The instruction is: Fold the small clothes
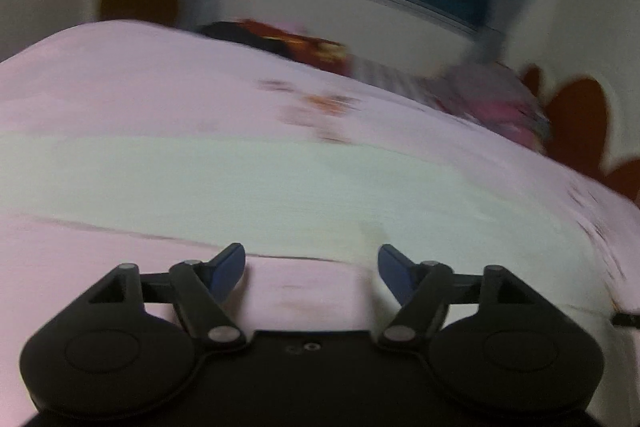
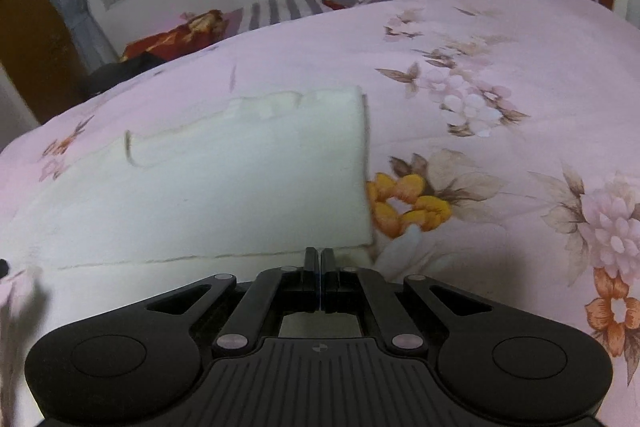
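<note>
The pink floral bedspread (image 2: 520, 75) fills both views, with the white garment (image 2: 240, 187) lying flat across the centre-left of the right wrist frame, seemingly only partly folded. The right gripper (image 2: 320, 259), jaws pressed together, sits at its near hem, though whether cloth is pinched I cannot tell. The left gripper (image 1: 312, 267), jaws spread and empty, hovers at lower centre of its blurred frame.

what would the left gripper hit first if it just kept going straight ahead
Most likely the white garment spread on the pink floral bedspread: the open left gripper points at its near edge, with nothing between. Motion blur leaves the depth uncertain.
</note>
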Motion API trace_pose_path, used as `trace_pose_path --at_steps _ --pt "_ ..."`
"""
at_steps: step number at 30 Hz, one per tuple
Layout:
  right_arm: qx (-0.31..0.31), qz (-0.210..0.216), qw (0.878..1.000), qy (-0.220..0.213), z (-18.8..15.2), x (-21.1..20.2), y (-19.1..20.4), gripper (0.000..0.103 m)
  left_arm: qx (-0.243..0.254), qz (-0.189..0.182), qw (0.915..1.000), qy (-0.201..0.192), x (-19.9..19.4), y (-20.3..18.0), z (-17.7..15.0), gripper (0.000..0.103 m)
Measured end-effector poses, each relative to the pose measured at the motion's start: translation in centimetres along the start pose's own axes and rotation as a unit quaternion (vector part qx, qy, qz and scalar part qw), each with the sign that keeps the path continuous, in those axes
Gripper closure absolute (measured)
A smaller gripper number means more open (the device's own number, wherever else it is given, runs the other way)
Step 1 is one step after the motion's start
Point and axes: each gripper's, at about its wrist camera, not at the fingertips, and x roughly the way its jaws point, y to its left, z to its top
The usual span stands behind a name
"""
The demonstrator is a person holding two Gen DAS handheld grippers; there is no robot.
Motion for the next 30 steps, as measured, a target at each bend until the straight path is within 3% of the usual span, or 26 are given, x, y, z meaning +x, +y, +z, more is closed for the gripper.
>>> trace_pose_path --at_steps 2,3,4,5,8,12,18,22,25,26,28,30 --pt "-0.008 0.001 1.000 -0.006 -0.3 -0.2 0.8 0.100 -0.048 0.022 0.9986 -0.006 -0.8 4.4 0.4 0.045" --pt "-0.011 0.002 1.000 -0.007 -0.3 0.2 1.0 0.093 -0.082 0.035 0.9960 -0.006 -1.0 7.0 0.7 0.048" --pt "-0.011 0.001 1.000 -0.010 -0.5 0.3 1.3 0.057 -0.117 0.053 0.9916 -0.008 -1.4 9.5 0.8 0.049" --pt "-0.011 -0.003 1.000 -0.017 -0.6 0.3 1.6 0.030 -0.150 0.069 0.9861 -0.013 -1.8 11.8 0.9 0.050" --pt "-0.016 0.008 0.999 -0.040 -0.8 0.0 2.7 0.031 -0.230 0.093 0.9681 -0.036 -2.7 17.6 1.3 0.056" --pt "-0.008 0.014 0.999 -0.041 -0.6 0.1 3.8 0.034 -0.298 0.086 0.9488 -0.060 -3.0 22.5 1.8 0.059" --pt "0.010 0.003 0.999 -0.037 0.2 0.9 5.2 0.037 -0.377 0.046 0.9207 -0.088 -2.1 25.5 1.5 0.062" --pt "0.037 -0.006 0.998 -0.045 0.6 0.8 5.4 0.050 -0.418 0.028 0.9021 -0.103 -1.4 26.8 0.9 0.081" --pt "0.060 -0.029 0.997 -0.050 0.8 0.8 4.8 0.068 -0.431 0.018 0.8971 -0.097 -0.6 28.0 0.9 0.097" --pt "0.067 -0.036 0.996 -0.046 0.8 1.0 4.5 0.084 -0.430 0.017 0.8978 -0.092 -0.4 28.4 0.8 0.098" --pt "0.081 -0.051 0.995 -0.028 0.8 1.3 3.9 0.095 -0.433 0.011 0.8959 -0.099 -0.3 27.7 0.7 0.100" --pt "0.083 -0.049 0.995 -0.033 0.8 0.9 3.7 0.095 -0.399 0.021 0.9096 -0.116 -1.1 26.8 1.4 0.100"
